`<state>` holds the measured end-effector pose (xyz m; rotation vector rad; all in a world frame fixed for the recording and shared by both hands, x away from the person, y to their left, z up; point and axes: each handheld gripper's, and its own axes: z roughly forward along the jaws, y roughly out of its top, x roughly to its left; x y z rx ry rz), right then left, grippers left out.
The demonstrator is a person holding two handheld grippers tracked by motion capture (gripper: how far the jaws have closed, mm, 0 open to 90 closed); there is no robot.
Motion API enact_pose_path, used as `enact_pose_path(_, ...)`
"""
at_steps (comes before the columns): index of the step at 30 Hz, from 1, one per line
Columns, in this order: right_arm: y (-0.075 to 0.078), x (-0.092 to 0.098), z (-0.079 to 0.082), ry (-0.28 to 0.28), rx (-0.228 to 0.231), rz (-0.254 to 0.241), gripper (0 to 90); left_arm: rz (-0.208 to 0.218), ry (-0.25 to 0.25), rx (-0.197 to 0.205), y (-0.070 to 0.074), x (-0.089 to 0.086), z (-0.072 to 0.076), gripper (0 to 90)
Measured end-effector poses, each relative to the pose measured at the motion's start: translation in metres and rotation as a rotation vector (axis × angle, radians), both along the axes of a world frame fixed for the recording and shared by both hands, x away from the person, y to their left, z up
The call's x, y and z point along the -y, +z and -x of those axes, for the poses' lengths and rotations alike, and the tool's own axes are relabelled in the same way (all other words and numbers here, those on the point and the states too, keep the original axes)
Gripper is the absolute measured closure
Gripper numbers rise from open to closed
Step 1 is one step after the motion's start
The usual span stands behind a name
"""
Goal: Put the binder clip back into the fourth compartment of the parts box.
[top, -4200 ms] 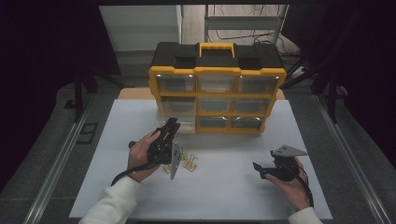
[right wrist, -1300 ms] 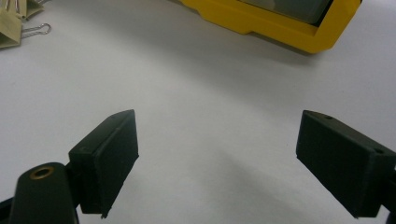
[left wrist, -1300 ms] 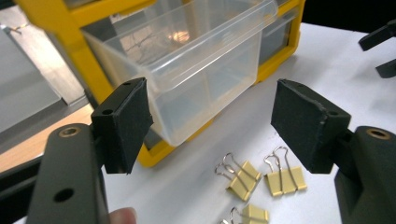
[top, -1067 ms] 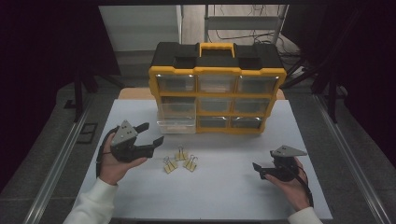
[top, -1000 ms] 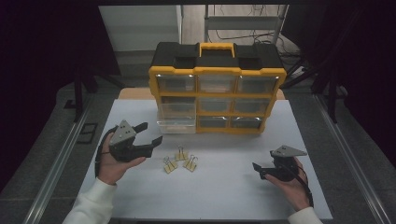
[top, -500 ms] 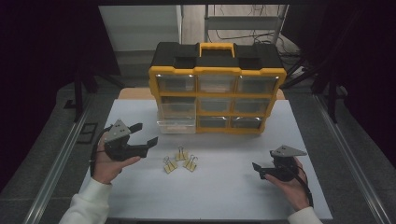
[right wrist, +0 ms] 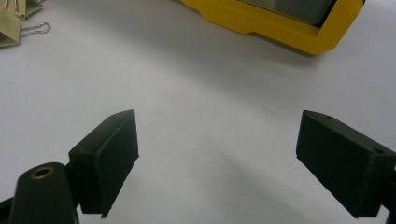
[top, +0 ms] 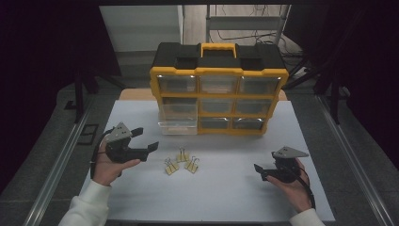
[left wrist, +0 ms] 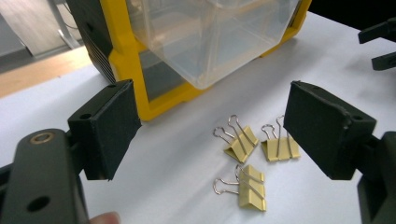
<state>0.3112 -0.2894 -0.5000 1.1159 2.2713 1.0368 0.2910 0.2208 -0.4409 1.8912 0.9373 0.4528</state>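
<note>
Sitting at the table's left edge, the left black hand-held gripper [top: 145, 139] has jaws spread wide with nothing between them; they have just been opening. It hovers beside three small yellow metal binder clips [top: 181, 162] lying loose on the white table surface [top: 226, 197], well clear of the pads. Behind the clips, a clear plastic drawer [top: 178, 126] is pulled out of the yellow-and-black drawer organiser [top: 219, 89], bottom-left slot. The right black hand-held gripper [top: 259, 172] rests at the right, jaws also spread, empty, apart from everything. The left gripper view shows the clips' wire handles [left wrist: 238, 128] and the drawer's see-through wall; the high view blurs both. The right gripper view catches one clip's edge [right wrist: 14, 28] at top left.
</note>
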Motion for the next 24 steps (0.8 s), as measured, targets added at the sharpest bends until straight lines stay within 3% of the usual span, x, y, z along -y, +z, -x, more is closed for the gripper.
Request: enact_pose_path(24,-0.001,-0.001,-0.001,0.003,0.001,0.015,13.7,-0.012,-0.05,-0.193,-0.033,0.006,-0.01,16.4)
